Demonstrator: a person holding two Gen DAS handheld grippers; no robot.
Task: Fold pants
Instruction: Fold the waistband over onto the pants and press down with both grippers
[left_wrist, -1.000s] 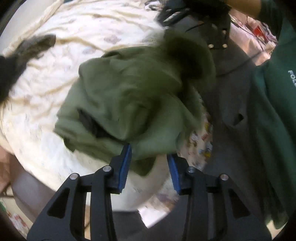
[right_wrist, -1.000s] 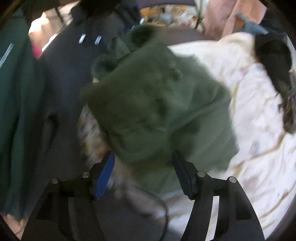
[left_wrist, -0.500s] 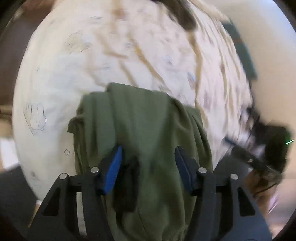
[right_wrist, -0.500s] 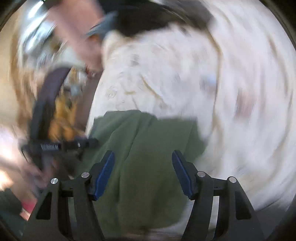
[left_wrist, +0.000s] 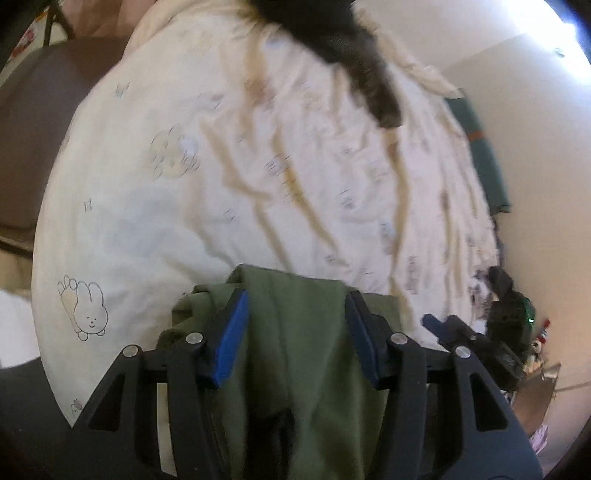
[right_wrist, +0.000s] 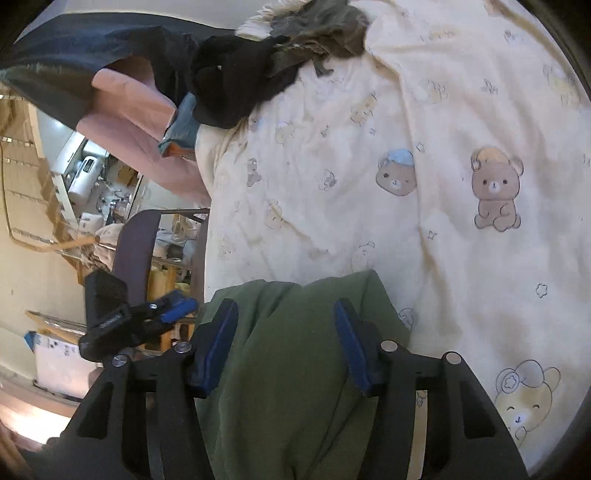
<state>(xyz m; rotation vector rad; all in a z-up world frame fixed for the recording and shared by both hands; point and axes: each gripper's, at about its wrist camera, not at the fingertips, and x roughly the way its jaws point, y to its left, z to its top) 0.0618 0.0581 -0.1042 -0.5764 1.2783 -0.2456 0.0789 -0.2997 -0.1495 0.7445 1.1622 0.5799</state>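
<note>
A cream bedsheet (right_wrist: 424, 229) printed with cartoon bears and rabbits covers the bed, wrinkled in long creases. Dark clothes (right_wrist: 240, 85) lie heaped at its far edge, beside a pink cloth (right_wrist: 129, 122). A purple-backed chair (right_wrist: 136, 243) stands by the bed

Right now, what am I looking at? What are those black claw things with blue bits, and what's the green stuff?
Those claws are two grabbing tools, one in each of a person's hands. Each tool has a small camera looking along its two fingers, so you get one picture per hand. The left gripper and the right gripper both have green pants lying between their blue pads, and both are closing on them. Underneath is a cream bedsheet printed with bears and bunnies. Dark clothes sit in a pile at its far end.
</note>
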